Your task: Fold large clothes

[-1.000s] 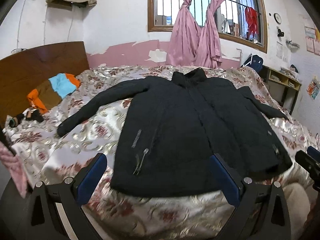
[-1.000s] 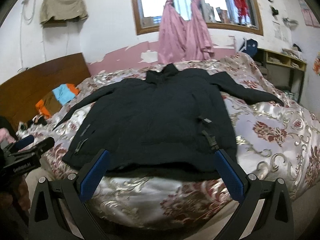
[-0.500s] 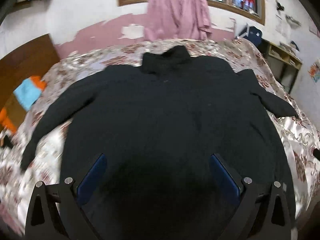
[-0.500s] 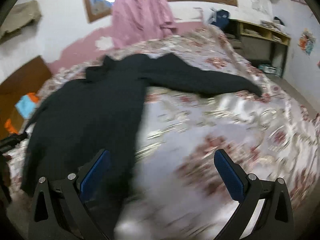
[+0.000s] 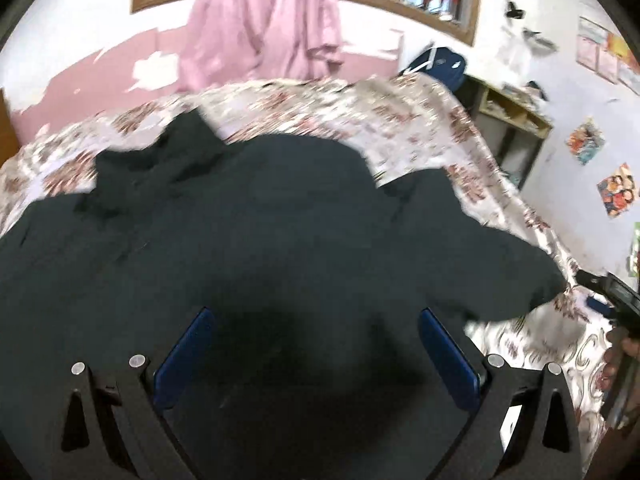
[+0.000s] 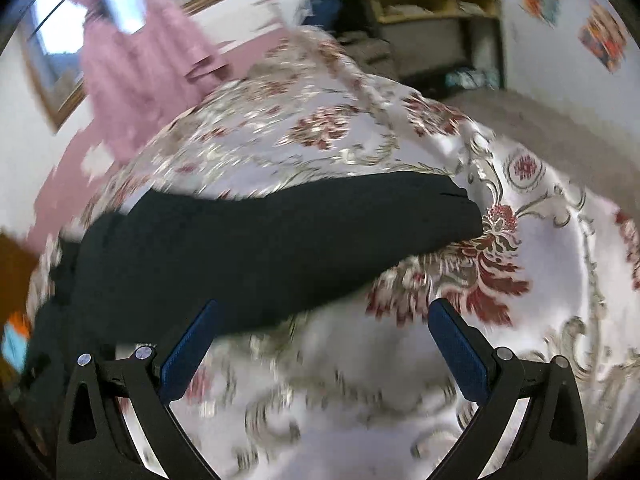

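Note:
A large black jacket (image 5: 256, 240) lies spread flat on the flowered bedspread (image 5: 400, 120), collar toward the far wall. My left gripper (image 5: 316, 344) hovers low over the jacket's body, open, with nothing between its blue pads. In the right wrist view the jacket's right sleeve (image 6: 304, 228) stretches across the bedspread (image 6: 520, 320), its cuff (image 6: 460, 208) pointing right. My right gripper (image 6: 324, 340) is open just in front of the sleeve, its left pad (image 6: 188, 348) near the sleeve's lower edge, gripping nothing. The right gripper's black body and a hand (image 5: 616, 344) show at the left view's right edge.
Pink curtains (image 5: 272, 24) hang under a wood-framed window on the far wall. A low shelf unit (image 5: 508, 120) and a blue bag (image 5: 436, 68) stand past the bed's right side. Bare floor (image 6: 540, 116) lies beyond the bed in the right wrist view.
Both grippers have moved forward and down from the foot of the bed. The left is now low over the jacket's body; the right swung right to the right sleeve. Both stayed open.

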### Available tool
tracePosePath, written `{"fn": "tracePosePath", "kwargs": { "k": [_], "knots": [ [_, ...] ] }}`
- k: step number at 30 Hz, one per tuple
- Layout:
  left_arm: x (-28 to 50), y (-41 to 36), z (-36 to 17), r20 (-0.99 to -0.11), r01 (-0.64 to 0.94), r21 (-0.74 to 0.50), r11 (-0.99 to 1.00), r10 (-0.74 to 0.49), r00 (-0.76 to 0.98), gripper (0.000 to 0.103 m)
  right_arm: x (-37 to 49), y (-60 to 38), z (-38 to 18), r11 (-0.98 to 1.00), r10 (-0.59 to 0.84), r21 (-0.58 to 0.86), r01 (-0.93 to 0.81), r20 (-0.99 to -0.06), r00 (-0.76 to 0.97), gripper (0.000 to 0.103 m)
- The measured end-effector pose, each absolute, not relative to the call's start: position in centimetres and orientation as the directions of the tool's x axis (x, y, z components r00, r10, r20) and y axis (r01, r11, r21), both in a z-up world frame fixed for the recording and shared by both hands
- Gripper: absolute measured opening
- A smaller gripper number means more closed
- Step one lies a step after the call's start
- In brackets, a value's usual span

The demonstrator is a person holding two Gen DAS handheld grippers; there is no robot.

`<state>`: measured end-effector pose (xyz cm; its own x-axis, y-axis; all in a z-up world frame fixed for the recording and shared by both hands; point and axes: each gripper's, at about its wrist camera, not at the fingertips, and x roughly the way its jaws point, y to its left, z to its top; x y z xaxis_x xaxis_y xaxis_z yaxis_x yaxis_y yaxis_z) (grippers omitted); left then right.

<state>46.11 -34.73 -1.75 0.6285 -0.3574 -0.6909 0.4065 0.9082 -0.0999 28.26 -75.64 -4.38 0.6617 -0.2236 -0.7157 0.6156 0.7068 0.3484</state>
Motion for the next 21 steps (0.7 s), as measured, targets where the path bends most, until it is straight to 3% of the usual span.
{"fn": "tracePosePath", "kwargs": {
  "k": [3,5,10,13,15,16,17,19,21],
  "knots": [
    [46.8,-37.4,-2.2,-0.675,0.441,-0.055,0.896,-0.359,0.644,0.103,29.9,-77.6,-6.6,0.610,-0.222,0.415,0.674,-0.728,0.649,0.092],
    [47.4,-39.0,-3.0,-0.691,0.459,-0.015,0.888,-0.341,0.637,0.103,30.5,-79.1,-8.4,0.537,-0.202,0.455,0.711,-0.749,0.632,0.071],
    [48.3,-40.5,-5.7,-0.758,0.469,0.025,0.883,-0.289,0.584,0.103,30.5,-81.1,-11.3,0.418,-0.169,0.598,0.684,-0.688,0.705,0.067],
    [49.0,-39.8,-6.8,-0.777,0.454,-0.027,0.891,-0.304,0.551,0.103,31.1,-81.8,-12.2,0.401,-0.172,0.622,0.673,-0.671,0.722,0.065],
    [49.2,-39.9,-7.2,-0.789,0.452,-0.023,0.892,-0.293,0.539,0.103,31.8,-82.1,-12.7,0.393,-0.182,0.600,0.697,-0.692,0.698,0.046],
    [49.3,-40.2,-7.5,-0.792,0.453,-0.014,0.891,-0.286,0.539,0.103,32.1,-82.3,-13.1,0.388,-0.186,0.582,0.714,-0.710,0.680,0.028],
    [49.4,-40.5,-7.8,-0.798,0.455,-0.007,0.891,-0.278,0.534,0.103,32.1,-82.4,-13.3,0.381,-0.183,0.593,0.709,-0.704,0.686,0.020],
    [49.5,-40.3,-7.6,-0.802,0.459,-0.029,0.888,-0.295,0.519,0.103,31.7,-82.2,-12.8,0.377,-0.197,0.619,0.689,-0.673,0.713,0.006],
    [49.5,-39.3,-6.6,-0.784,0.477,-0.101,0.873,-0.365,0.501,0.102,31.1,-81.3,-10.3,0.429,-0.256,0.585,0.688,-0.652,0.714,0.006]
  ]
}}
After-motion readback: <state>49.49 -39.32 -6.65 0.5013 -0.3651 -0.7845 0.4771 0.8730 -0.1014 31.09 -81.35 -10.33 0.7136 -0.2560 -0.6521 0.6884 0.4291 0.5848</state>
